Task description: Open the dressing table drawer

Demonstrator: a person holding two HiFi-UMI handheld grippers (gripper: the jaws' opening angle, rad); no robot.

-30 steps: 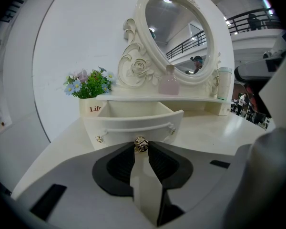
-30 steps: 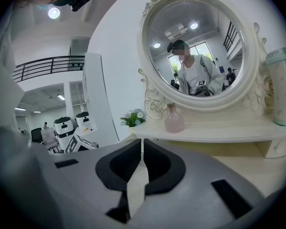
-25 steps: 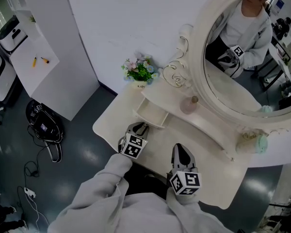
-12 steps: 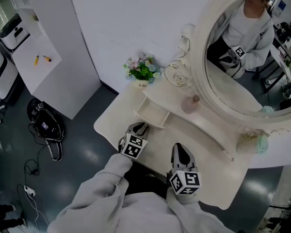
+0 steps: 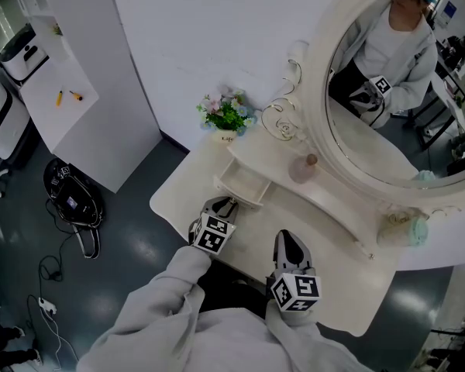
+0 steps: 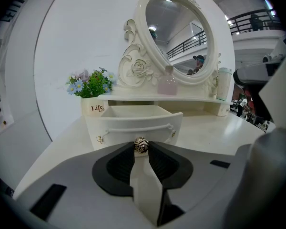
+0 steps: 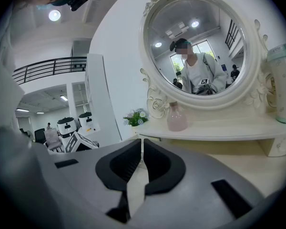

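The small white drawer (image 5: 244, 183) of the cream dressing table (image 5: 329, 235) stands pulled out from under the shelf, and its inside looks empty (image 6: 133, 112). My left gripper (image 5: 225, 206) is at the drawer's front. In the left gripper view it (image 6: 141, 149) is shut on the round metal knob (image 6: 141, 145), which sits pinched between the dark pads. My right gripper (image 5: 287, 240) hovers over the tabletop to the right of the drawer. Its jaws (image 7: 141, 152) are shut with nothing between them.
A pot of flowers (image 5: 226, 115) stands left of the drawer. A pink bottle (image 5: 303, 167) sits on the shelf under the oval mirror (image 5: 387, 84), and a green-lidded cup (image 5: 407, 227) at the shelf's right end. A white cabinet (image 5: 77, 91) and a black bag (image 5: 71, 200) are at the left.
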